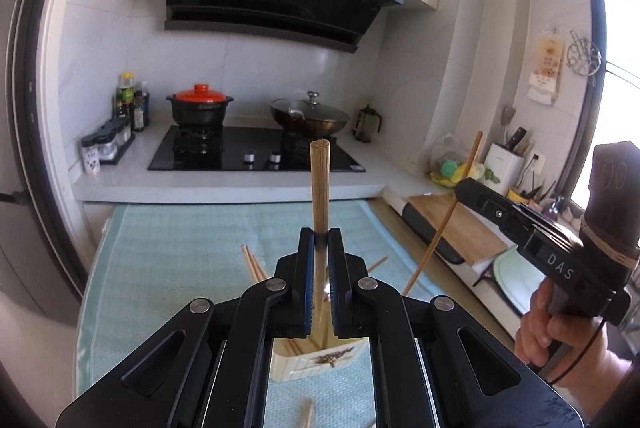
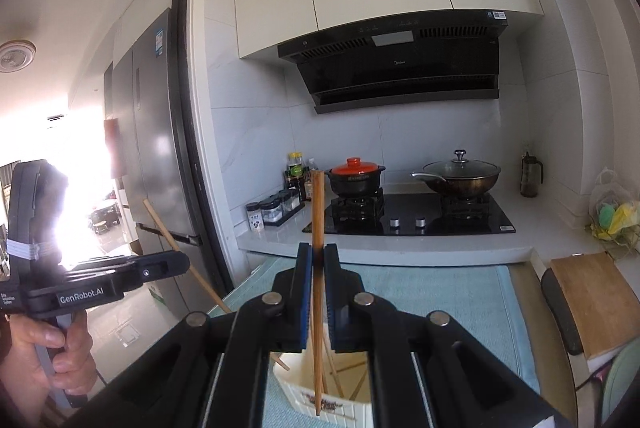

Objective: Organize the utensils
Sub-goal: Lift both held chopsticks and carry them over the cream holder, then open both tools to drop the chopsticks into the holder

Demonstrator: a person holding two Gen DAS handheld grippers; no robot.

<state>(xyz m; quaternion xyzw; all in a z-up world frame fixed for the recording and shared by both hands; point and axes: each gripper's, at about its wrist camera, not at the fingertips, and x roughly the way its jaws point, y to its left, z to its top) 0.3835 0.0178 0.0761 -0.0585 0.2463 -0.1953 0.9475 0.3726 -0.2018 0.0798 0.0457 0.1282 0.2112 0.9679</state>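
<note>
Now my left gripper (image 1: 320, 240) is clamped tight on a wooden chopstick (image 1: 319, 183) that stands upright between its pads, above the white holder (image 1: 320, 362) sitting on the light blue mat (image 1: 180, 260). My right gripper (image 2: 318, 256) is likewise pinched shut on a darker chopstick (image 2: 318, 211), also upright, its lower end hanging over the holder's open top, where other chopsticks already lean. A few loose chopsticks (image 1: 252, 264) lie on the mat beyond the holder, short of the counter with the stove (image 1: 256, 153).
</note>
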